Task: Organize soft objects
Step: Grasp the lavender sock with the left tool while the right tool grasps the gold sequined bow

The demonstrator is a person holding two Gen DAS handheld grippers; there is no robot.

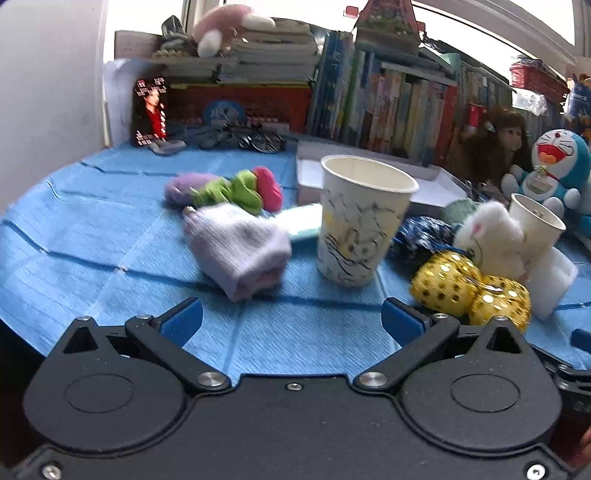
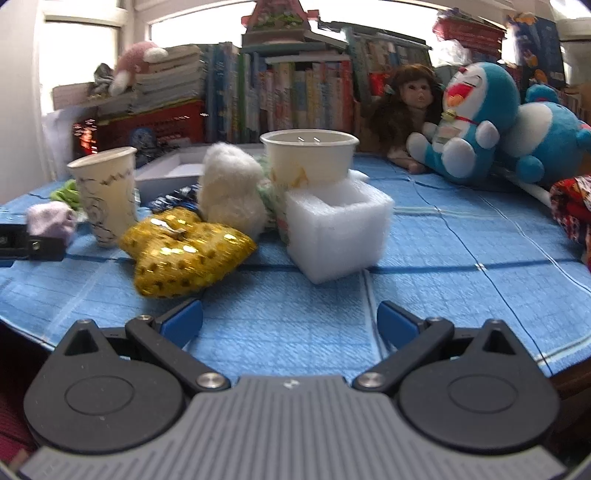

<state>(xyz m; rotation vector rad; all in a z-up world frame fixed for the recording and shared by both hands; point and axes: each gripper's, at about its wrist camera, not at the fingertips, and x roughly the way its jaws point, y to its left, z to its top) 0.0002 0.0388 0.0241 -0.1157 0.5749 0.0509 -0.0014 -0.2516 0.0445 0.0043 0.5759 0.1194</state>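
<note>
Both tongs, left (image 1: pixel 291 319) and right (image 2: pixel 290 321), were spread and empty; the gold heart cushion (image 2: pixel 184 254) lay just ahead-left of the right tongs.

Bright window (image 1: pixel 480 33) behind book rows (image 2: pixel 295 92), white wall (image 1: pixel 48 92).

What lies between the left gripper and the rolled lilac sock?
Nothing: in the left wrist view only bare blue cloth lies between the open left gripper and the lilac sock.
</note>
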